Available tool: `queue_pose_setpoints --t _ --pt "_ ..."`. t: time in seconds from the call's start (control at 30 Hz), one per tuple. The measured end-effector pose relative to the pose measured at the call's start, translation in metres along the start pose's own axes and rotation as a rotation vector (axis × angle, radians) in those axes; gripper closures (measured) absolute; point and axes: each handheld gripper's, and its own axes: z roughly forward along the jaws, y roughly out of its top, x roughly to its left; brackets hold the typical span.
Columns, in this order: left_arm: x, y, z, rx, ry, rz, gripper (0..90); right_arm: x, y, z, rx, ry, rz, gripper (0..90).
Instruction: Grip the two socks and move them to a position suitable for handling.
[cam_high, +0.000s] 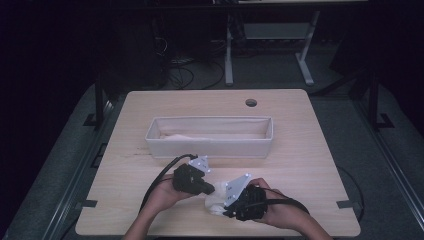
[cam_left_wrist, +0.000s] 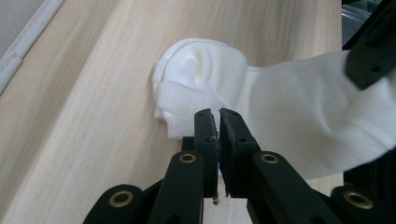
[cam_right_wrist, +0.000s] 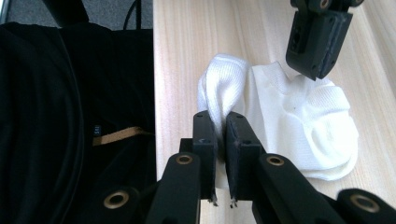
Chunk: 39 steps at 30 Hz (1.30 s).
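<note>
Fabric bin (cam_high: 210, 146) just beyond; bare tabletop (cam_high: 310, 150) either side.

The high view is dim: the room beyond the wooden table (cam_high: 300, 150) sinks into near-black, while the tabletop is evenly and softly lit, and the fabric bin (cam_high: 210, 142) casts only a faint shadow on it. That picture is soft and grainy. The 2 gripper views are bright; the white sock (cam_left_wrist: 289, 121) is nearly overexposed, its folds shaded grey. Beside the table's edge, black clothing (cam_right_wrist: 56, 116) loses detail.
</note>
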Motion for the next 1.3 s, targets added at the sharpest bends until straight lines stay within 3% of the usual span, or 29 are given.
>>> queue_pose_setpoints --t 0.63,0.77,0.83,0.97,1.3 --pt "-0.009 0.002 0.025 0.067 -0.068 0.029 85.7 0.003 0.003 -0.008 -0.016 0.029 0.0 83.2" --pt "-0.011 0.001 0.025 0.072 -0.083 0.03 85.1 -0.004 0.004 -0.01 -0.01 0.012 0.005 83.1" --pt "-0.01 0.0 0.021 0.065 -0.08 0.038 84.4 -0.017 0.004 -0.008 0.005 0.01 0.026 83.2" --pt "-0.007 -0.003 0.014 0.052 -0.07 0.031 84.3 -0.025 0.007 -0.007 0.021 0.015 0.045 83.1" --pt "-0.001 -0.014 -0.007 0.032 -0.013 0.007 83.4 -0.051 0.019 0.008 0.09 0.025 0.105 83.1"
